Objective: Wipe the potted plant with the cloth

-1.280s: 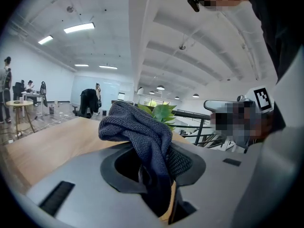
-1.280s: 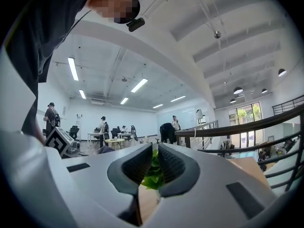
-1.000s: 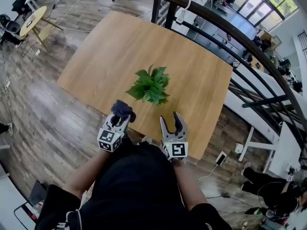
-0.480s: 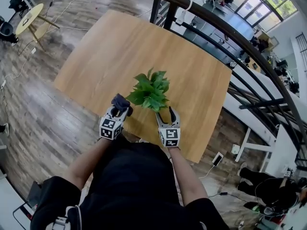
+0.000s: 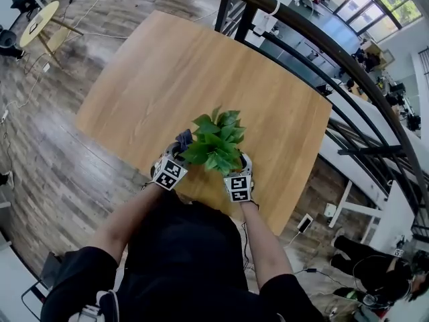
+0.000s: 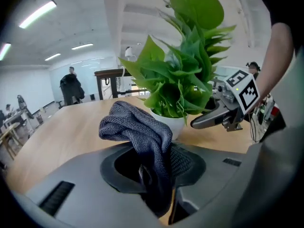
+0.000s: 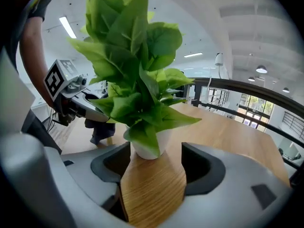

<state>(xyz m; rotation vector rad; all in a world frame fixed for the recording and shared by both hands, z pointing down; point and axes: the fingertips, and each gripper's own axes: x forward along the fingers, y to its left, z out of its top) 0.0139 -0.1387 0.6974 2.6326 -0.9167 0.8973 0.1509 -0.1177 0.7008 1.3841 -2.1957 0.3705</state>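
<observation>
Fingers on the right gripper (image 7: 154, 167), just spread wide, frame the plant (image 7: 137, 80) at the table (image 7: 228, 127) edge without touching; the left gripper (image 6: 152, 175) fingers pinch the cloth (image 6: 137, 127) beside it, both now lowered close, ready to wipe.

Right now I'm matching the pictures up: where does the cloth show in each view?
Head view: cloth near centre, just left of the potted plant.
Left gripper view: cloth at centre, clamped between the jaws.
Right gripper view: probably the dark bundle at left.
Shared landmark: the potted plant.
</observation>
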